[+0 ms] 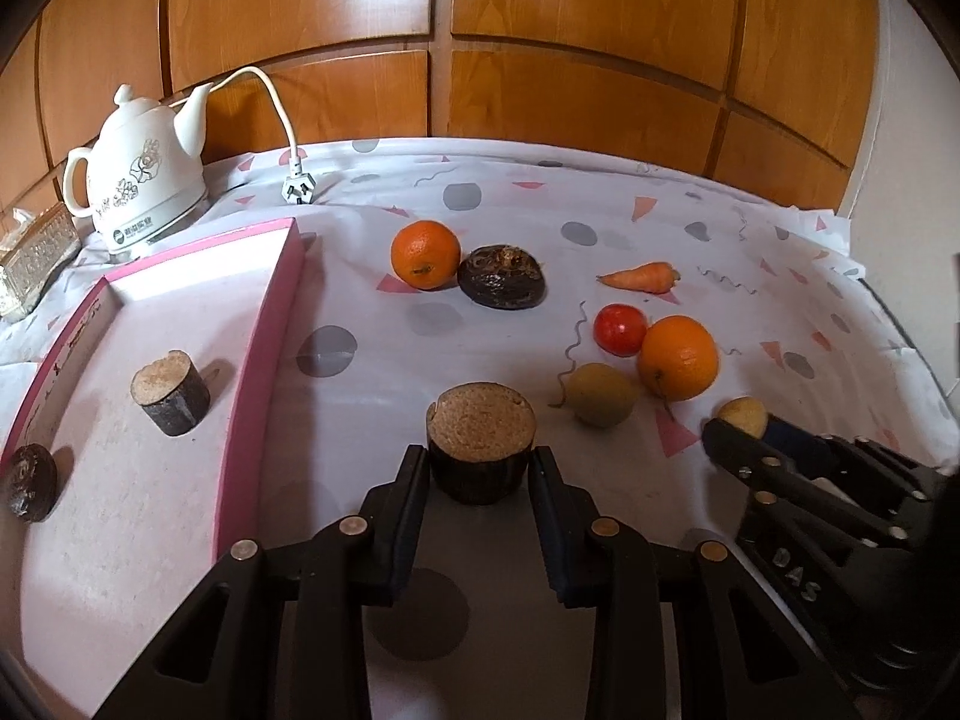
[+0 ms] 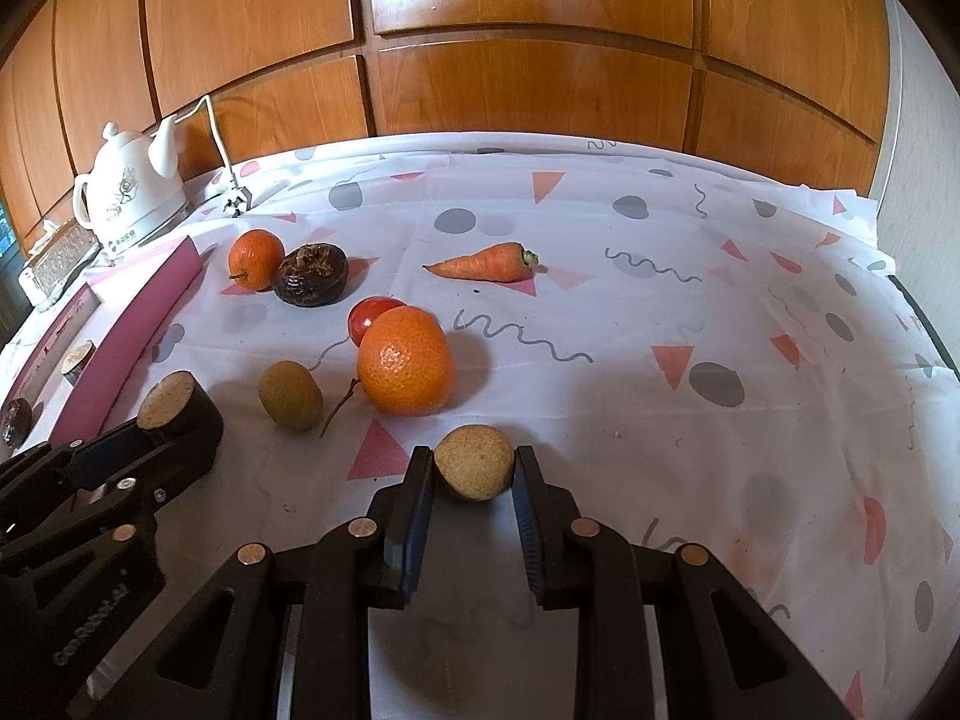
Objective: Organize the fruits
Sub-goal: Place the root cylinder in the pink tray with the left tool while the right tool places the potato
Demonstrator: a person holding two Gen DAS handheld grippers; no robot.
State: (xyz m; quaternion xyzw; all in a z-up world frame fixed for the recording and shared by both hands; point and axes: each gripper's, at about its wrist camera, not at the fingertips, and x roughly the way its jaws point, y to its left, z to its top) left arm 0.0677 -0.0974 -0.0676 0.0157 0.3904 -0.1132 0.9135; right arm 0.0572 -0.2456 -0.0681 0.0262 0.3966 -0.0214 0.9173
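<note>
left gripper [image 1: 480, 459] clamped on a dark-skinned, tan-topped cylindrical chunk [image 1: 480, 441], pink-rimmed tray [image 1: 258, 360] to its left — right gripper [image 2: 474, 468] clamped on a small round tan fruit [image 2: 474, 461].

The near-left part of the table [image 2: 690, 228] is taken up by a pink tray [image 1: 264, 324], whose raised right wall stands between its floor and the open cloth. The middle of the table is blocked by two clusters: an orange [image 1: 425, 254] touching a dark round fruit [image 1: 501, 276] toward the far edge, and nearer, a tomato [image 1: 620, 329], a larger orange [image 1: 678, 357] and a greenish fruit [image 1: 600, 394] close together, with a carrot [image 2: 486, 263] lying apart behind them. Clear passage is offered along the right side and the far right corner, while the far left corner is occupied by a kettle [image 1: 141, 180] and its plug [image 1: 299, 186].
</note>
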